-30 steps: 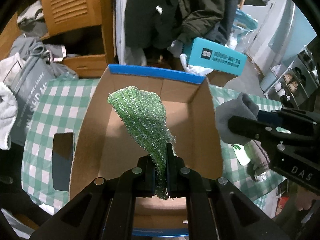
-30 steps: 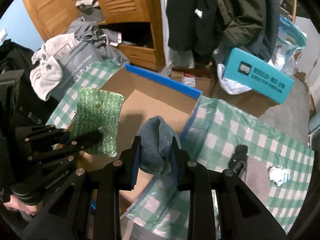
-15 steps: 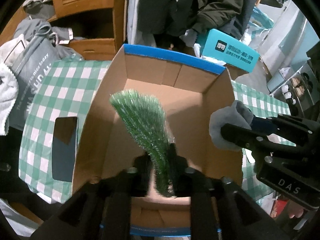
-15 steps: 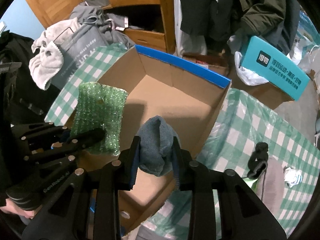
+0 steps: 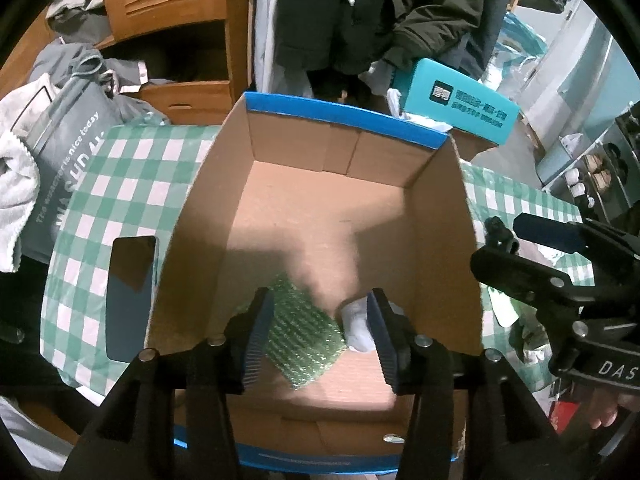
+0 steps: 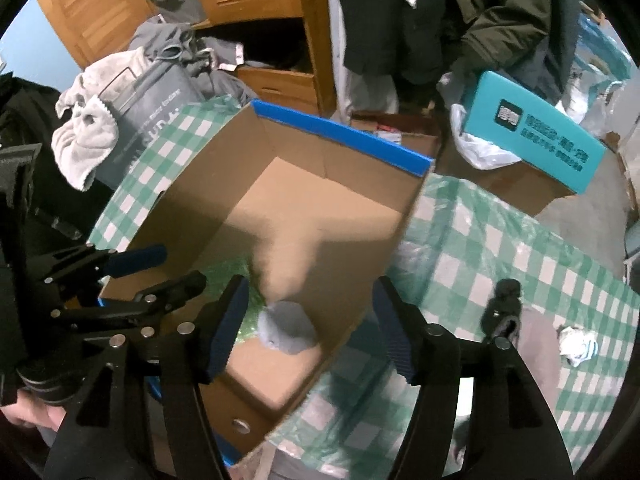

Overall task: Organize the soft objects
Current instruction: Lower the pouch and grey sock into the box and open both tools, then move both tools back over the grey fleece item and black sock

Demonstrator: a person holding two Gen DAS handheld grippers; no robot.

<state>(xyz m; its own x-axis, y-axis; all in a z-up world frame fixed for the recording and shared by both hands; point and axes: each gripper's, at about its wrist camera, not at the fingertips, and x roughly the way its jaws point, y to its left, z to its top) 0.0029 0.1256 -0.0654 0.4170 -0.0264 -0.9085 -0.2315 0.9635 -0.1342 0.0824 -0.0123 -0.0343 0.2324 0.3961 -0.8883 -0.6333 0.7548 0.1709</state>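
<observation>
- The left tongs (image 5: 318, 320) hang over the near end of the box (image 5: 436, 236) with their jaws spread wide and nothing between them.
- The right tongs (image 6: 308, 320) are spread wide too and hold nothing; they hover over the box's right wall, partly above the cloth-covered table (image 6: 500, 248).
- Straight under the left tongs a green scrubber (image 5: 300, 332) lies flat on the box floor, near the front wall.
- Just to its right, touching or nearly so, sits a grey sock (image 6: 286, 330), bunched up; in the left view it looks paler and blurred, so it may not have settled.
- The step in hand looks like the drop-off: both soft things are in the box and free of the tongs.
- Outside the box, on the table to the right, lie a small white rag (image 6: 576, 342) and a dark item (image 6: 504, 308); a phone (image 5: 130, 296) lies on the left.
- The next move likely calls for lifting both tongs clear of the box walls, then swinging the right one toward the rag, jaws kept spread, and closing low on its bulk.
</observation>
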